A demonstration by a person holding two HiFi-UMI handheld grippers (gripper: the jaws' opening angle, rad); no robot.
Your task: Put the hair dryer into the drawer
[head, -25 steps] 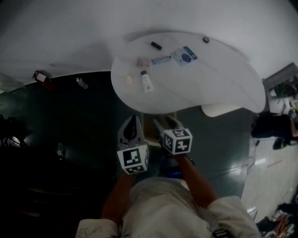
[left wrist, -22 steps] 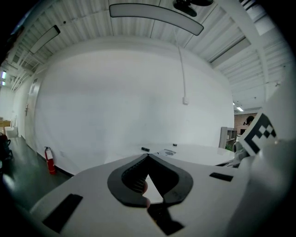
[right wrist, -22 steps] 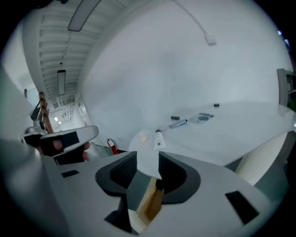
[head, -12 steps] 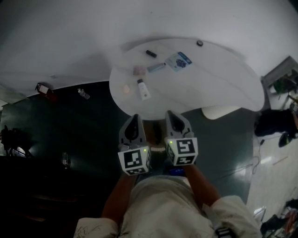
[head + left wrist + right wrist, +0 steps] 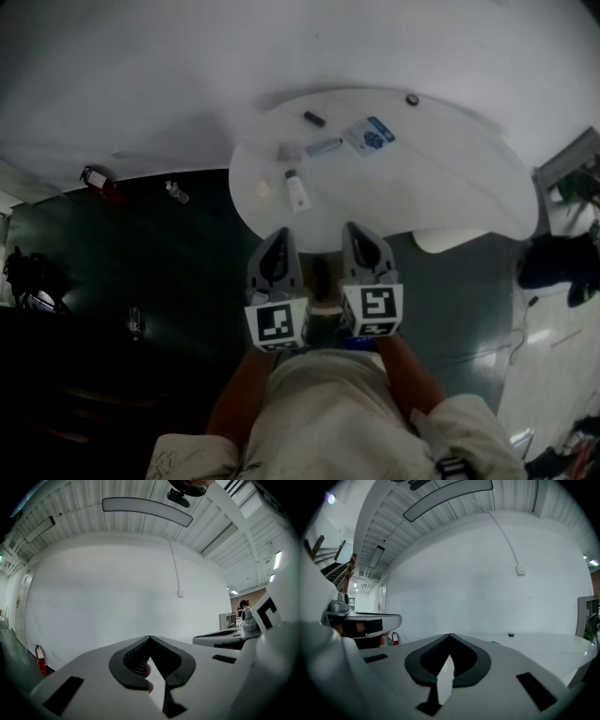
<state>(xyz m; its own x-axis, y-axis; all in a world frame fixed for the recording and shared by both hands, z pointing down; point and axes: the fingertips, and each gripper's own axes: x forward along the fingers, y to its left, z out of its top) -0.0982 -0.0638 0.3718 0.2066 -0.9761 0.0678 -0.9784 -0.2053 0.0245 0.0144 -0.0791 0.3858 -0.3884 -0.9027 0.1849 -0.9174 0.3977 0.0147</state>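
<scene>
Hovering beside the white table [image 5: 450,178], left tool [image 5: 278,236] and right tool [image 5: 356,230] each have jaws closed tip to tip.

- The left gripper [image 5: 279,234] and the right gripper [image 5: 355,228] have pale grey, wedge-shaped shells that taper to a point.
- Each carries a white cube with black square markers: left cube [image 5: 277,324], right cube [image 5: 374,309].
- Dark ribbed pads [image 5: 136,660] line the jaws' inner faces.
- The person wears a pale short-sleeved top [image 5: 328,412]; dark print marks its left sleeve [image 5: 178,459].
</scene>
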